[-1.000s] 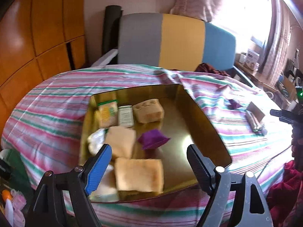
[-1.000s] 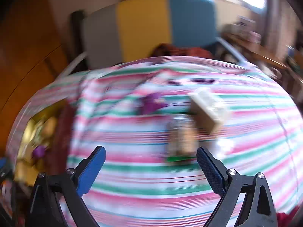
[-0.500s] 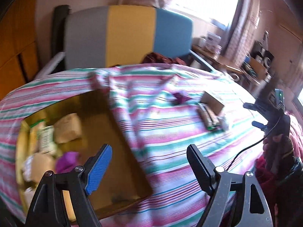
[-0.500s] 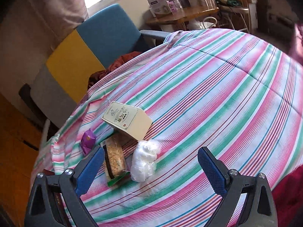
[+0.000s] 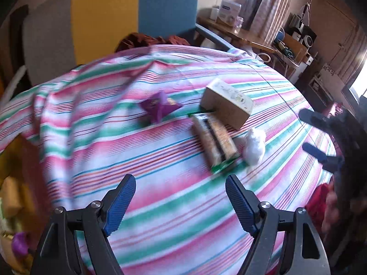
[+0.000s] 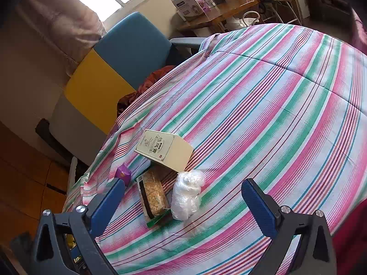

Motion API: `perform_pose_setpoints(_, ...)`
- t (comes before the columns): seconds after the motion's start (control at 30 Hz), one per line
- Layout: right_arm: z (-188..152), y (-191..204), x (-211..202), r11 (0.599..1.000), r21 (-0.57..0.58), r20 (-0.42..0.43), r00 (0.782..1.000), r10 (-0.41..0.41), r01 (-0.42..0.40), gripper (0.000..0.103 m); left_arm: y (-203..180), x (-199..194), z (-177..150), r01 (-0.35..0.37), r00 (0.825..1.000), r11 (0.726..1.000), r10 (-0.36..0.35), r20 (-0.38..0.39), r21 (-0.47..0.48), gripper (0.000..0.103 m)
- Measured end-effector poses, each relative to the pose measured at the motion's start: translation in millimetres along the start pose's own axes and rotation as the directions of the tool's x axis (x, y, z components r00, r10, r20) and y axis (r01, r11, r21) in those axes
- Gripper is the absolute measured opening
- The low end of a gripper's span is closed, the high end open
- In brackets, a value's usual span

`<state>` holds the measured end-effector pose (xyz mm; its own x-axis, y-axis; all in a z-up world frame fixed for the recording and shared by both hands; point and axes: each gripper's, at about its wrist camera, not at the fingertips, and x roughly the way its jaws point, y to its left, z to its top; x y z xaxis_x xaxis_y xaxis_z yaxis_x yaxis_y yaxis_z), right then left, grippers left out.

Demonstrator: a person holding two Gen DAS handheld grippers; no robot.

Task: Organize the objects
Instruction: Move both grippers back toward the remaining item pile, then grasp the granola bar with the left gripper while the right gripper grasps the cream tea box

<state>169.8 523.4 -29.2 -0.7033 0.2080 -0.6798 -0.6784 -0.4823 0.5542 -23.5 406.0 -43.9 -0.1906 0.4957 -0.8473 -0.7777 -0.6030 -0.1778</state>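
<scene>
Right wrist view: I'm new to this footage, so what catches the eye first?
The striped cloth fills the frame. On it huddle a cream box, a biscuit pack in front of it and a white bag beside the pack. The right gripper frames them, its jaws opening and empty.

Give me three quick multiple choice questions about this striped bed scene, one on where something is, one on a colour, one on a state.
1. The white plastic bundle lies:
A. beside the cracker pack
B. on the cream box
C. on the chair

2. The small wrapper is:
A. yellow
B. purple
C. black

3. The right gripper is:
A. clamping the box
B. holding the bundle
C. empty, jaws spread

Answers: 1 A, the two lie side by side on the bedspread. 2 B, plainly purple. 3 C, nothing touches its pads.
</scene>
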Motion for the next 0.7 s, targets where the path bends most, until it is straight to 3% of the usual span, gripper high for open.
perform_pose_setpoints(0.07,0,0,0,1.000,0.001,-0.001,1.000,0.011,-0.011,0.102,-8,14,10,0.001,1.000,1.000,-0.001,-0.013,0.005,0.080)
perform_pose_setpoints(0.17,0,0,-2,1.000,0.005,0.013,1.000,0.016,-0.016,0.102,-23,36,26,0.003,1.000,1.000,-0.002,-0.028,0.016,0.068)
perform_pose_setpoints(0.33,1,-3,0,0.999,0.022,0.006,0.999,0.038,-0.038,0.103,-43,72,46,0.028,0.998,1.000,-0.027,-0.052,0.007,0.067)
perform_pose_setpoints(0.5,1,-3,2,0.998,0.027,-0.006,0.998,0.059,-0.059,0.103,-43,114,57,-0.022,0.993,0.999,0.019,-0.114,-0.025,0.067)
perform_pose_setpoints(0.6,1,-2,3,0.997,0.029,-0.012,0.998,0.066,-0.066,0.103,-55,117,52,-0.074,0.995,0.995,0.078,-0.064,0.061,0.067)
perform_pose_setpoints(0.63,1,-3,4,0.997,0.032,-0.014,0.998,0.066,-0.065,0.103,-56,115,48,-0.084,0.995,0.993,0.088,-0.049,0.078,0.065)
perform_pose_setpoints(0.7,1,-4,5,0.997,0.038,-0.016,0.998,0.062,-0.061,0.103,-53,110,43,-0.096,0.995,0.992,0.099,-0.027,0.084,0.042)
